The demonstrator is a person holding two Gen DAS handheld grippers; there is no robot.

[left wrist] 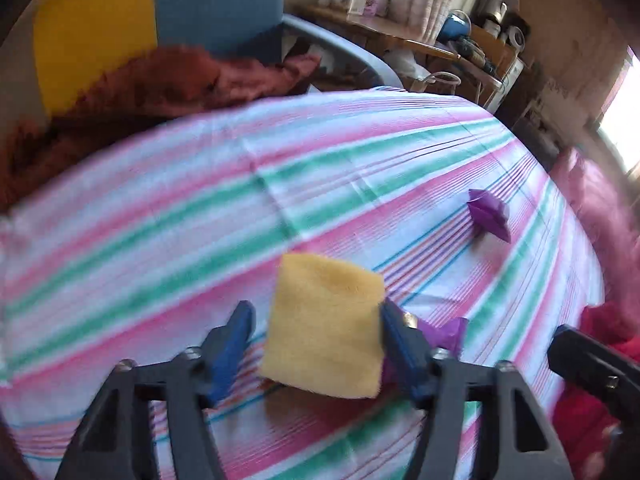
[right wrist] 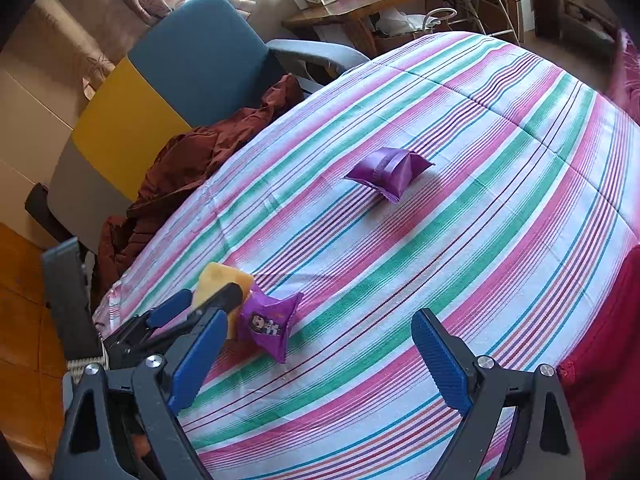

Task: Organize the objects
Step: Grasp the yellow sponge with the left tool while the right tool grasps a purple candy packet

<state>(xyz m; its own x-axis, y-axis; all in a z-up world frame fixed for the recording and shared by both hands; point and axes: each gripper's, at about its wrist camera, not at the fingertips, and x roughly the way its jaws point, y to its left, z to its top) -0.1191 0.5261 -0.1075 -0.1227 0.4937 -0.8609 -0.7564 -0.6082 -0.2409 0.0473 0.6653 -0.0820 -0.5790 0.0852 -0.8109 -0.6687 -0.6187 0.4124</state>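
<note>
Left gripper (left wrist: 316, 330) over the striped sheet (left wrist: 160, 208), jaws apart around a yellow sponge (left wrist: 324, 326), right pad touching it, left pad clear, near purple packet (right wrist: 268, 326) beside it, far purple packet (right wrist: 390, 172) mid-bed, right gripper (right wrist: 320, 364) open, empty

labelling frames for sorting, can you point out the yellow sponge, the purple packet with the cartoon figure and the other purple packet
yellow sponge (left wrist: 324, 328), left wrist view, middle of its broad face
purple packet with the cartoon figure (right wrist: 267, 325), right wrist view, on the printed figure
other purple packet (right wrist: 386, 172), right wrist view, middle of its top face
</note>
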